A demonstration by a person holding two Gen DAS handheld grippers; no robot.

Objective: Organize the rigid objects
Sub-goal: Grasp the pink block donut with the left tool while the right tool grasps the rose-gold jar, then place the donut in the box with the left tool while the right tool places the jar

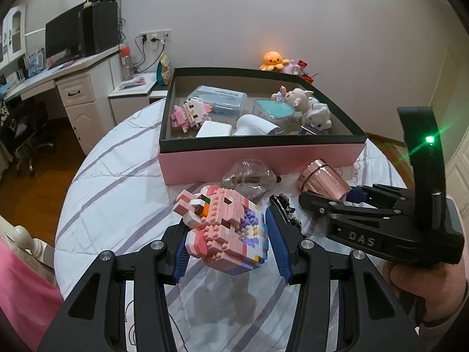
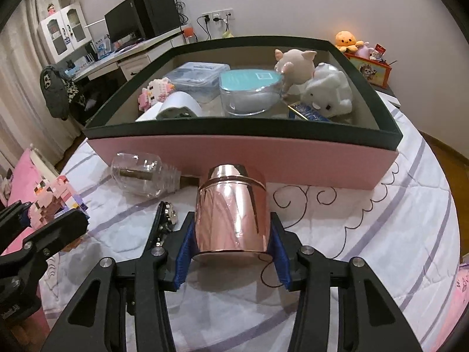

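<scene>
The left hand-held gripper [image 1: 227, 242] squeezes a pink block toy [image 1: 224, 228], held up in front of the pink box [image 1: 258, 158]. The right hand-held gripper [image 2: 231, 256] squeezes a shiny copper cup [image 2: 233, 211] just before the box, beside a clear bottle [image 2: 143, 177].

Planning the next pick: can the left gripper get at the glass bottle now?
Probably not yet: the left gripper is shut on the brick toy. The bottle lies just beyond, against the box, otherwise unobstructed.
</scene>
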